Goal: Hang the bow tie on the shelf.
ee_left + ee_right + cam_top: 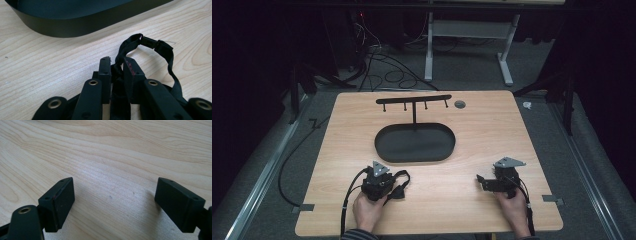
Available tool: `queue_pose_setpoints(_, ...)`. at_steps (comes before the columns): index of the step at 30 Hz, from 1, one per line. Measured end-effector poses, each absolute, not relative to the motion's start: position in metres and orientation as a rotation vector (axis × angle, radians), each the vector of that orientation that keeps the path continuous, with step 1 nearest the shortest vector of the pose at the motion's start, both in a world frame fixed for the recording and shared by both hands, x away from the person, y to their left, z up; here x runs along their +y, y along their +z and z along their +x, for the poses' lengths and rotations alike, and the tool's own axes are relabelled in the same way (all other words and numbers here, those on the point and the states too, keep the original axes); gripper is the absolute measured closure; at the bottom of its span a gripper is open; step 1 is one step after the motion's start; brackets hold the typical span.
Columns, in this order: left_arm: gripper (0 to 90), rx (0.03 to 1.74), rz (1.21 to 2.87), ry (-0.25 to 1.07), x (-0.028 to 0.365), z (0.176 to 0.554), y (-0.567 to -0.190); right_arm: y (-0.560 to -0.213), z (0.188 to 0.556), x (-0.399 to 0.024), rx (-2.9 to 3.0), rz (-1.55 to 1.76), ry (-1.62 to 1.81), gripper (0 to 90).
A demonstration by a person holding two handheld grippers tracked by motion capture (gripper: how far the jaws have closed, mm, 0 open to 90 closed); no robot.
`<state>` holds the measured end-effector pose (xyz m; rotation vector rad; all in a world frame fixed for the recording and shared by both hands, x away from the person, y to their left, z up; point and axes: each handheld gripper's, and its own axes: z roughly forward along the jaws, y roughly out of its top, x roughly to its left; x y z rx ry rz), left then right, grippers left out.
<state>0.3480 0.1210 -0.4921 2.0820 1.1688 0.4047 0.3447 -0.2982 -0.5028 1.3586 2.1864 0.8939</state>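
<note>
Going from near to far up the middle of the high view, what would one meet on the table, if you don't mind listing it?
Bare wooden table → black oval tray → upright post of the hook stand → its crossbar with hooks.

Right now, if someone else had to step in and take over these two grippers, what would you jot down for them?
Left gripper: shut on the black strap, which lies on the table in front of the black tray.
Right gripper: open, nothing between its jaws, low over bare wood.
Hook stand: rises from the tray's far edge, hooks bare.
Done: strap gripped.
Left: probably lift it and hang it on a hook.
</note>
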Motion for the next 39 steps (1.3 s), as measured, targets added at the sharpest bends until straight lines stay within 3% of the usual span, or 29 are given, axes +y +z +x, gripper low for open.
queue_pose_setpoints(39, 77.5, 1.047, 1.915, 0.463, 0.138, 0.332, -0.420, -0.503, 0.345, -0.298, 2.186, 1.358, 0.894, 17.6)
